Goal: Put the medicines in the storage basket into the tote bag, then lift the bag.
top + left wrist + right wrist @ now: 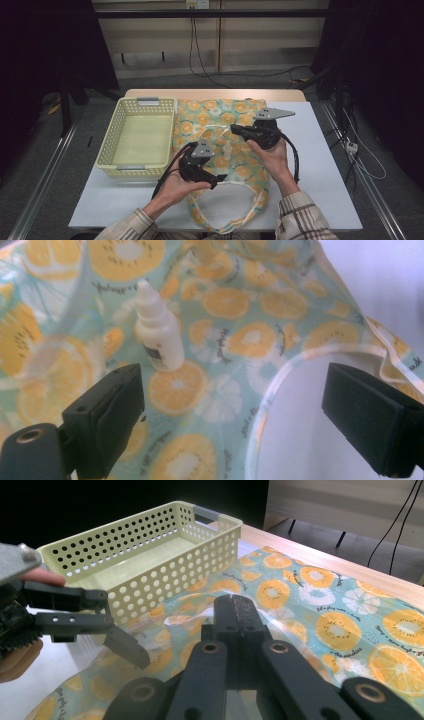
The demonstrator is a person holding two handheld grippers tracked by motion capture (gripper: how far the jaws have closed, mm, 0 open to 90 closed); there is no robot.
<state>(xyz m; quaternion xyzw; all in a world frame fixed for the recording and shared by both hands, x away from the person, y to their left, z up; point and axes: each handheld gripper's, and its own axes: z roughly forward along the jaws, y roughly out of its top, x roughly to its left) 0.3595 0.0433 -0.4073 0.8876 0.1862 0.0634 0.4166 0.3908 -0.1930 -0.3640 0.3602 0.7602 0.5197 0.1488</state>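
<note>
Where the high view blurs it, a dropper bottle [159, 335] seemingly lies on the bag [240, 305].

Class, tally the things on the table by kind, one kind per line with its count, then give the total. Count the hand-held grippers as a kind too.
Baskets: 1, pale yellow basket
Bags: 1, citrus-print bag
Bottles: 1, small white bottle
Grippers: 2, left gripper and right gripper
Total: 5

high view looks down from above; both gripper views sit close over the printed bag [235, 145].
</note>
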